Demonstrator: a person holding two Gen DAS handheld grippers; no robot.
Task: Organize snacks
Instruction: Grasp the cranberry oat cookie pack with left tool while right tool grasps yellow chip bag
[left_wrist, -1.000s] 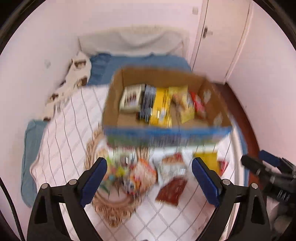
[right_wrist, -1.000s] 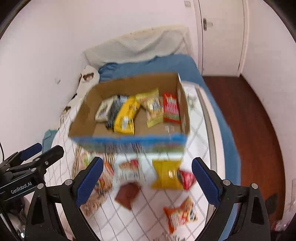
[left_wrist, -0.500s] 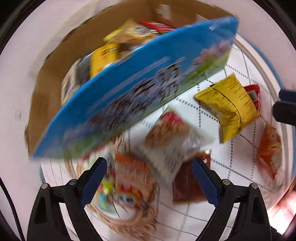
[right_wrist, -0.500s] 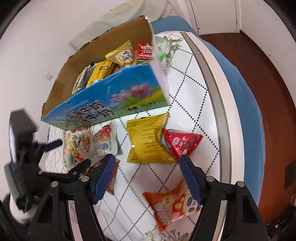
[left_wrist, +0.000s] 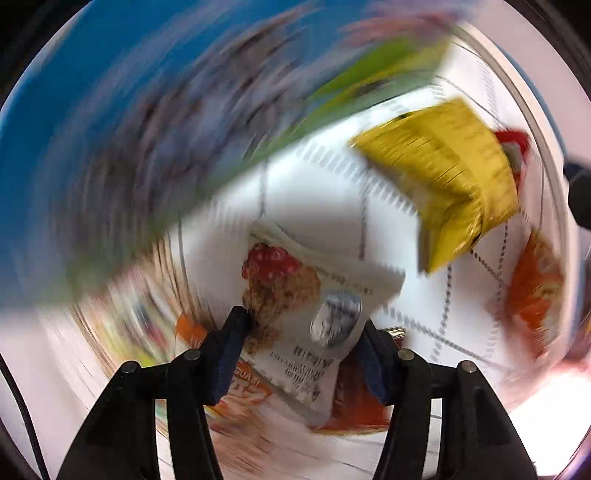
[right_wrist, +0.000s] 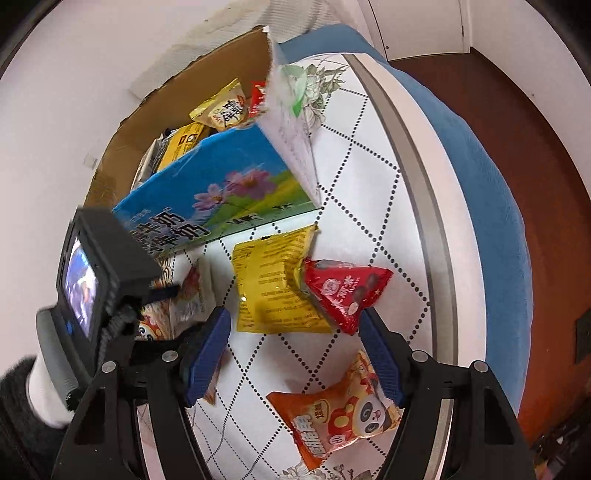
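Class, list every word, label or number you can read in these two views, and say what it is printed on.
"QUA": a cut-off fragment on the orange packet lying under the white packet, left wrist view.
Blue box, yellow packet, red packet, panda packet: Chinese print, too small or warped to read surely.
White packet: fine print, blurred.

Open carton stands on the table, at its far left, with several packets inside. In front of the carton lie 2 touching packets; a third packet lies nearer, apart. Another packet lies between the left gripper fingers.
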